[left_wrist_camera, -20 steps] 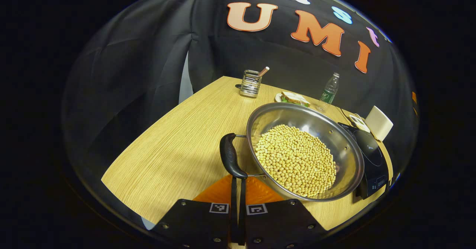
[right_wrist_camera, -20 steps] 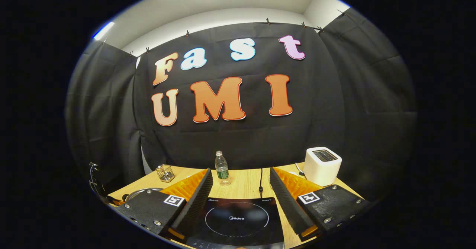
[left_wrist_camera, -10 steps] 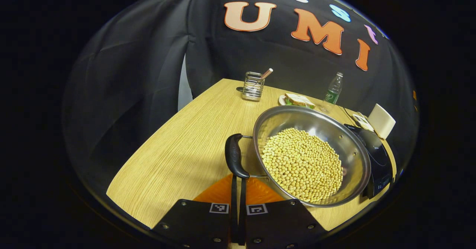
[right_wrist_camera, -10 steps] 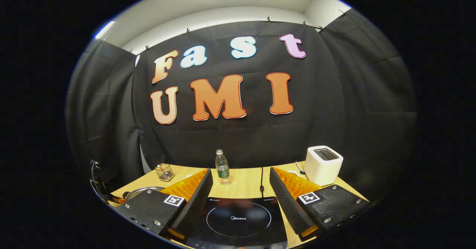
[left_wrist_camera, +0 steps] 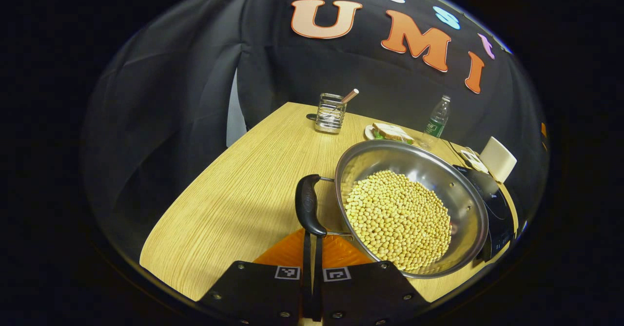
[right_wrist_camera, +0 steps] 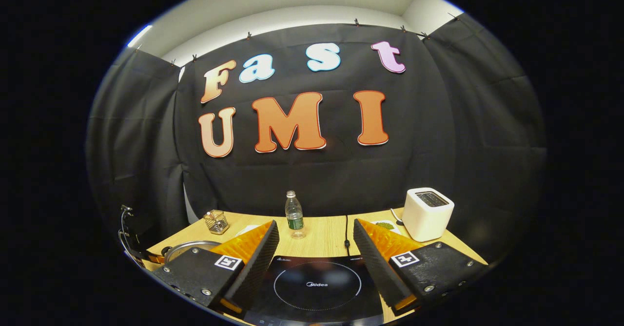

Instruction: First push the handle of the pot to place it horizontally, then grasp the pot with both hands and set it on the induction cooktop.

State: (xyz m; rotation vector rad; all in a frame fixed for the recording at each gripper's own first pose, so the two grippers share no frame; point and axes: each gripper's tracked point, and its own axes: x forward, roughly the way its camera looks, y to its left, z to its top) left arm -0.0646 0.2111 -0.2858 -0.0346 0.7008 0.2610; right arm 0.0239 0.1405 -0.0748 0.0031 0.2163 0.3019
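Left gripper view: the pot [left_wrist_camera: 414, 209] sits on the counter [left_wrist_camera: 243, 189], soybeans [left_wrist_camera: 397, 219] in it, its handle [left_wrist_camera: 308, 204] on its left side. The induction cooktop [left_wrist_camera: 492, 209] lies just right of the pot. Behind the pot stand a utensil holder [left_wrist_camera: 330, 113], a plate with a sandwich [left_wrist_camera: 390, 132] and a water bottle [left_wrist_camera: 436, 121]; the toaster [left_wrist_camera: 498, 159] stands behind the cooktop.

Right gripper view: the cooktop [right_wrist_camera: 317, 287] lies nearest, the bottle [right_wrist_camera: 294, 215] behind it, the toaster [right_wrist_camera: 427, 214] rear right, the pot's rim [right_wrist_camera: 187, 246] at left.

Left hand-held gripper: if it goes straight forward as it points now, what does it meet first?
Probably the pot's black handle: the left hand-held gripper, fingers together, points right at its near end. Whether they touch already is unclear.
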